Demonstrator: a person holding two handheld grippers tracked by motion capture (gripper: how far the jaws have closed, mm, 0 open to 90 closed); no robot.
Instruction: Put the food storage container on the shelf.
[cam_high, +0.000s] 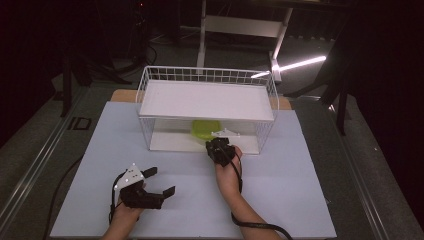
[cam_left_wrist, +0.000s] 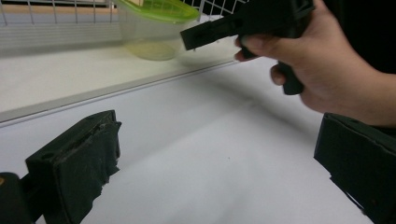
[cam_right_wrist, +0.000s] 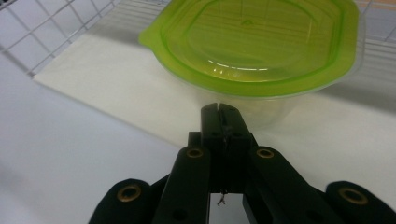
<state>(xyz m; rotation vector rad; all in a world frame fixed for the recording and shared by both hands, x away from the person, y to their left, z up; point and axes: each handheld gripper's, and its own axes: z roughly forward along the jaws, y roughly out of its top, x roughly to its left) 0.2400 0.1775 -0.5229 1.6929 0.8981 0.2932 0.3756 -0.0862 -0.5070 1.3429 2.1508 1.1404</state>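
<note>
A clear plastic container with a lime-green lid (cam_high: 205, 129) (cam_left_wrist: 156, 28) (cam_right_wrist: 257, 46) stands on the lower floor of a white wire basket (cam_high: 145, 95), near its open front. My right gripper (cam_high: 216, 143) (cam_right_wrist: 219, 108) points at the container's clear wall just below the lid rim. Its jaws are shut together with nothing between them, and I cannot tell whether the tips touch the wall. The left gripper view also takes in the right gripper (cam_left_wrist: 205, 32) and the hand holding it. My left gripper (cam_high: 161, 181) (cam_left_wrist: 219, 140) rests low over the front left of the table, open and empty.
A white board (cam_high: 207, 100) lies across the top of the basket as a shelf. The basket stands at the back of a pale sheet (cam_high: 280, 190) that covers the table. Cables trail from both grippers toward the front edge. Dark floor and stands lie beyond.
</note>
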